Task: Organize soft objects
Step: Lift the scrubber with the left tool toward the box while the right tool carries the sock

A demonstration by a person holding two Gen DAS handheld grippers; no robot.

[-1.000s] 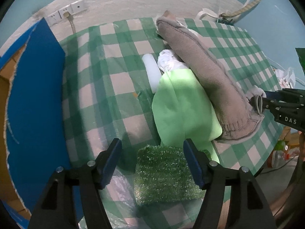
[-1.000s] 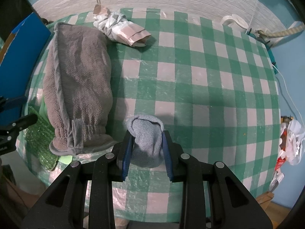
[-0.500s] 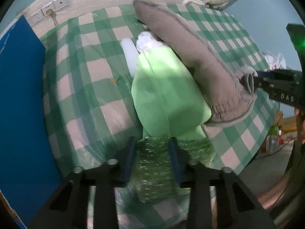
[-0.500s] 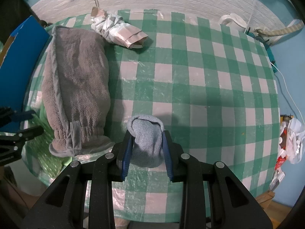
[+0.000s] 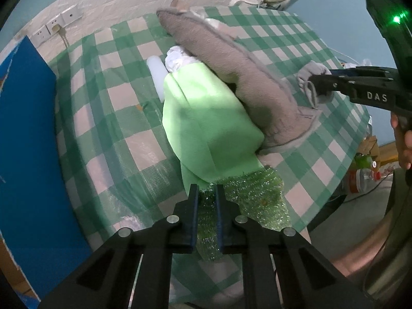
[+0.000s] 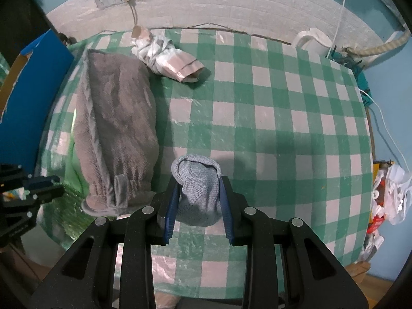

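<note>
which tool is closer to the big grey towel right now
Right. The right tool holds a small blue-grey cloth just beside the grey towel, near its end. The left tool is closing on a sparkly green cloth further off, past the light green cloth.

The left gripper [image 5: 206, 193], wide apart a second ago, is closing its jaws on the glittery green scrubber [image 5: 247, 200], now bunched between them and nudged sideways.

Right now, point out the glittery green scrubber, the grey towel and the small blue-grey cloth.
glittery green scrubber [image 5: 253, 193]: left wrist view, bare sparkly face right of the gripper.
grey towel [image 6: 117, 118]: right wrist view, middle of its folded top.
small blue-grey cloth [image 6: 198, 182]: right wrist view, knit front between the gripper's pads.
</note>
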